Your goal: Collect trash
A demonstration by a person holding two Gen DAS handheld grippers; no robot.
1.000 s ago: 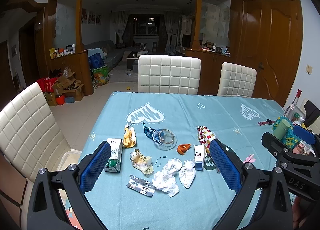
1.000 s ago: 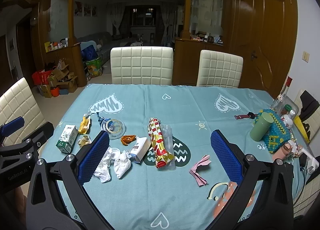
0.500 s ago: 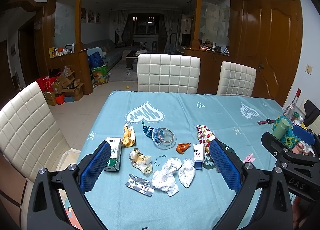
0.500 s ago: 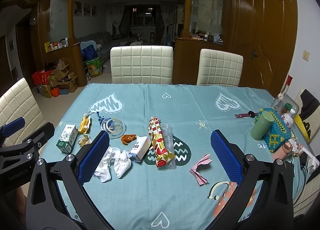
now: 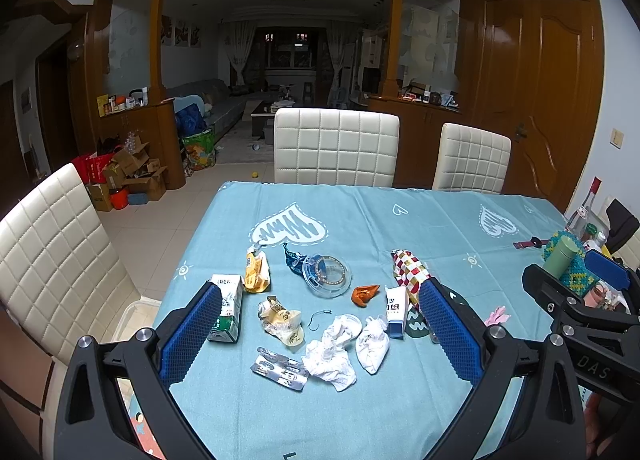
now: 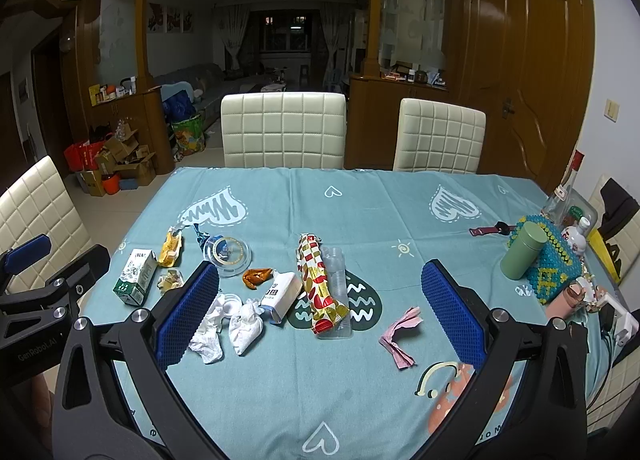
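Hovering wide open and empty, the left gripper and right gripper face light, soft crumpled tissue, best pinched mid-bunch.

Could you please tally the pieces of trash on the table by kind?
Crumpled white tissues: 2
Cartons and boxes, milk carton and small white box: 2
Wrappers: 5
Clear plastic lid: 1
Blister pack: 1
Pink paper: 1
Total: 12
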